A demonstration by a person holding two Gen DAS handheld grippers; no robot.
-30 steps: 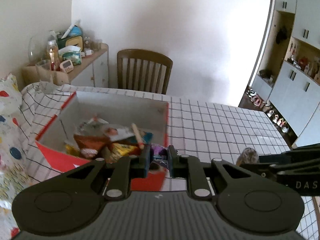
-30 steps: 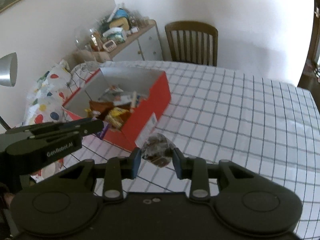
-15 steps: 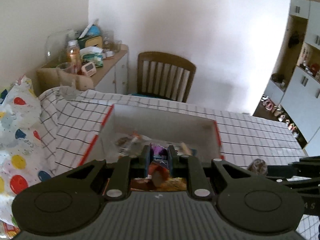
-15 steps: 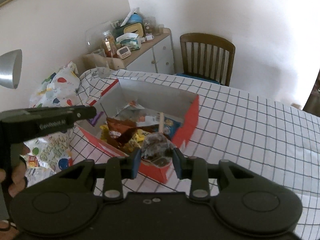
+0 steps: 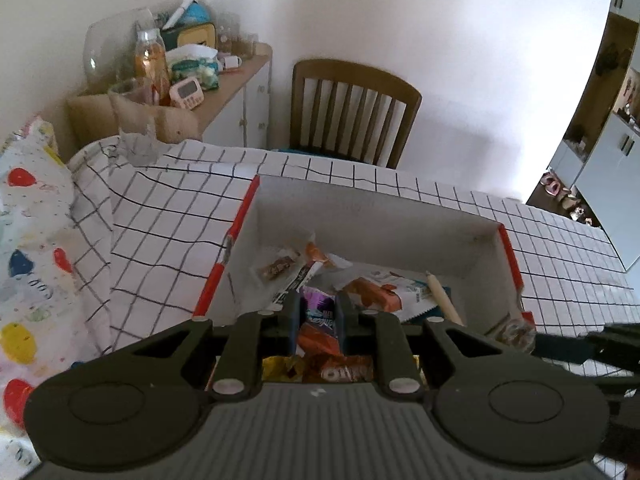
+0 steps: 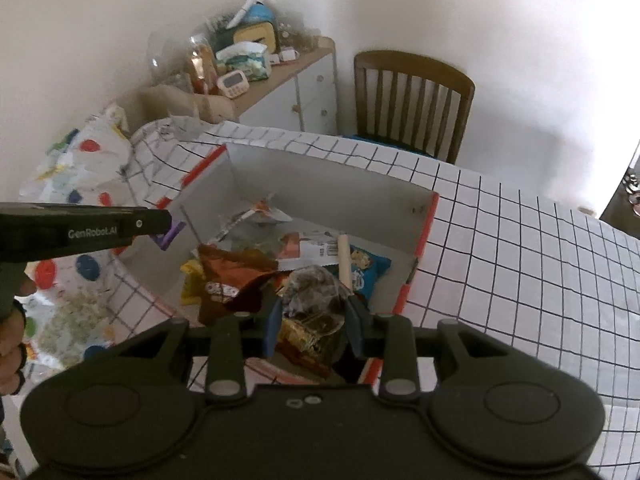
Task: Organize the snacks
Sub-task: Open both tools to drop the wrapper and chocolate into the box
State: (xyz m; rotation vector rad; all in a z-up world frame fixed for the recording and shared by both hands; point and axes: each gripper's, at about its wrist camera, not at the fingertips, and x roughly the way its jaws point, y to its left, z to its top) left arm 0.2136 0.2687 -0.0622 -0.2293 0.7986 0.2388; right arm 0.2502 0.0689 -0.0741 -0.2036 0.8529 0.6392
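**Both grippers loaded above the open snack box**

Nearest in the left wrist view, the left gripper (image 5: 317, 312) is clamped tight on a purple snack packet (image 5: 319, 309), which sits between the fingers above the box's near end. In the right wrist view the right gripper (image 6: 313, 322) pinches a clear-wrapped dark snack (image 6: 316, 290) between its blue-padded fingers, also over the near end of the box.

Below both lies the red box (image 6: 425, 236) with white inner walls, its top open. Its near half is crowded with an orange-brown packet (image 6: 228, 280), yellow wrappers and a blue packet (image 6: 366, 270) with a pale stick (image 6: 344, 258) across it. The far half of the floor is barer, holding only a few small wrappers (image 5: 276, 268) near the left wall. The far wall stands clear of the contents.

The left gripper's side reaches in over the box's left edge in the right wrist view, a purple corner (image 6: 170, 234) poking past its tip; whether it clears the rim is hard to judge.

Right of the box, the checked tablecloth (image 6: 520, 264) is open. Beyond the table's far edge stand a wooden chair (image 5: 354, 114) and a cluttered sideboard (image 5: 236, 80).
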